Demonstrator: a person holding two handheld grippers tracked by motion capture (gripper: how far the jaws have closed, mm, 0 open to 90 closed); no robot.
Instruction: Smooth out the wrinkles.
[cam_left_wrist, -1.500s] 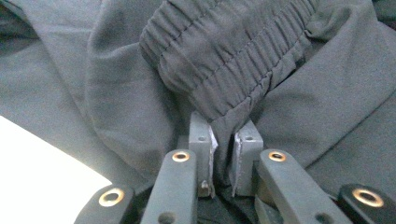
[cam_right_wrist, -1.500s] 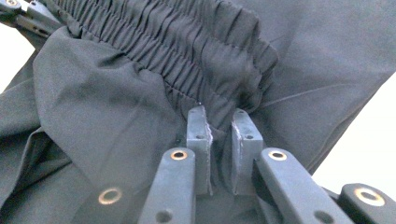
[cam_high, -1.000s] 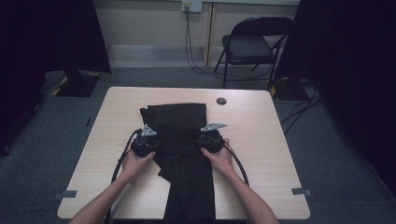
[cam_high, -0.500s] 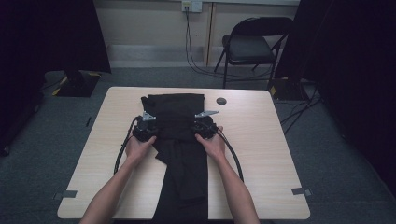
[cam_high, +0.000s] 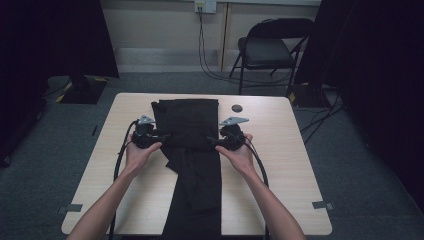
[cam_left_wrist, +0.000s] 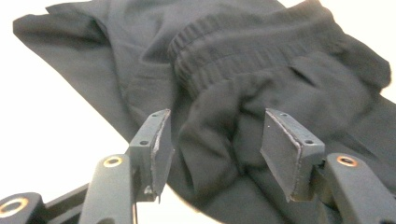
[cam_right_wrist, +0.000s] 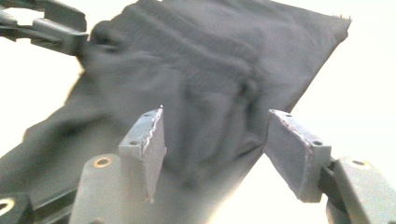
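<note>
Black trousers (cam_high: 192, 145) lie lengthwise down the middle of the wooden table (cam_high: 295, 170), with the far part folded into a wider block and one end hanging over the near edge. My left gripper (cam_high: 161, 137) is at the cloth's left edge. In the left gripper view it (cam_left_wrist: 215, 149) stands open around a bunched fold below the ribbed waistband (cam_left_wrist: 233, 51). My right gripper (cam_high: 214, 141) is at the cloth's right edge. In the right gripper view it (cam_right_wrist: 215, 149) is open too, with the trousers' (cam_right_wrist: 205, 84) edge between the jaws.
A small dark round disc (cam_high: 237, 108) lies on the table just beyond the right hand. A folding chair (cam_high: 270, 50) stands behind the table by the wall. Black cables (cam_high: 120, 160) trail from both grippers toward the near edge.
Both hands moved away from the person along the trousers, and the folded part now lies farther back. The grippers then drew slightly apart to the cloth's edges.
</note>
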